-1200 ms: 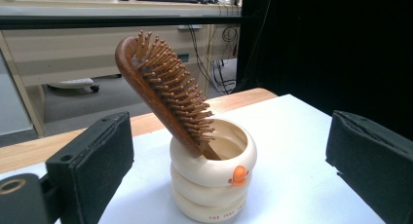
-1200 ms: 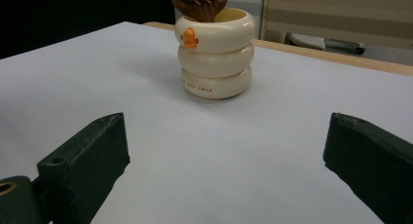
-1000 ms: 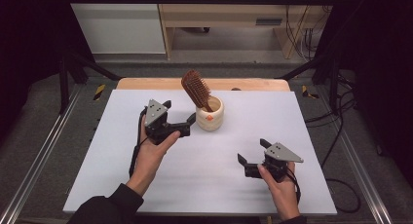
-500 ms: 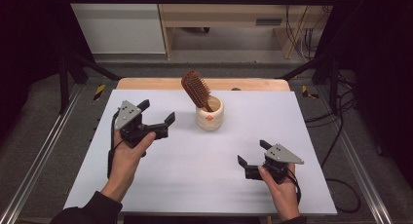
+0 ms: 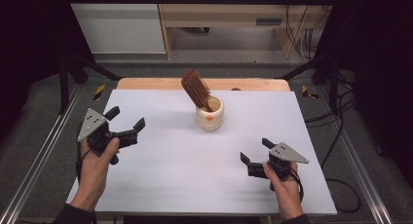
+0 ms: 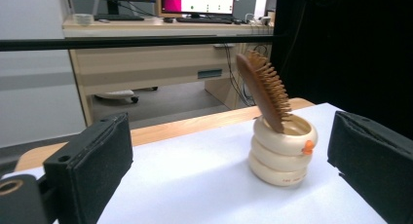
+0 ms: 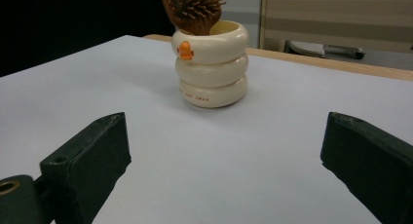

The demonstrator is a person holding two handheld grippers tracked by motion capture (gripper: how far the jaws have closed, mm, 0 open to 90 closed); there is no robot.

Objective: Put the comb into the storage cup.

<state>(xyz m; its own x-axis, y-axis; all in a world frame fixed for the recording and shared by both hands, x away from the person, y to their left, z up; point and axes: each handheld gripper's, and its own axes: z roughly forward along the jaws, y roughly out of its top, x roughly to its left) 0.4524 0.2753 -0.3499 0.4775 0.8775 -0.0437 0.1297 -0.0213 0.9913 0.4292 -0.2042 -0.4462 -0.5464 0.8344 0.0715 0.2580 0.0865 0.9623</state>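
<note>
A cream ringed cup [image 5: 210,113] [image 6: 282,153] [image 7: 211,63] with a small orange mark stands at the middle back of the white table [image 5: 185,170]. A brown wooden hairbrush [image 5: 196,89] [image 6: 263,89] [image 7: 193,9] leans in it, bristle head up and tilted left. My left gripper [image 5: 127,118] is held open above the table's left edge, well left of the cup, nothing between its jaws. My right gripper [image 5: 255,151] rests open near the front right, jaws pointing toward the cup, also empty.
A wooden strip [image 5: 146,84] runs along the table's far edge. Metal rails [image 5: 34,165] flank the table on both sides. Beyond stand a wooden desk [image 6: 146,53] and cables [image 5: 304,36] on the floor.
My left gripper has drawn back from beside the cup to the table's left edge, staying open. The right gripper and the brush in the cup have not moved.
</note>
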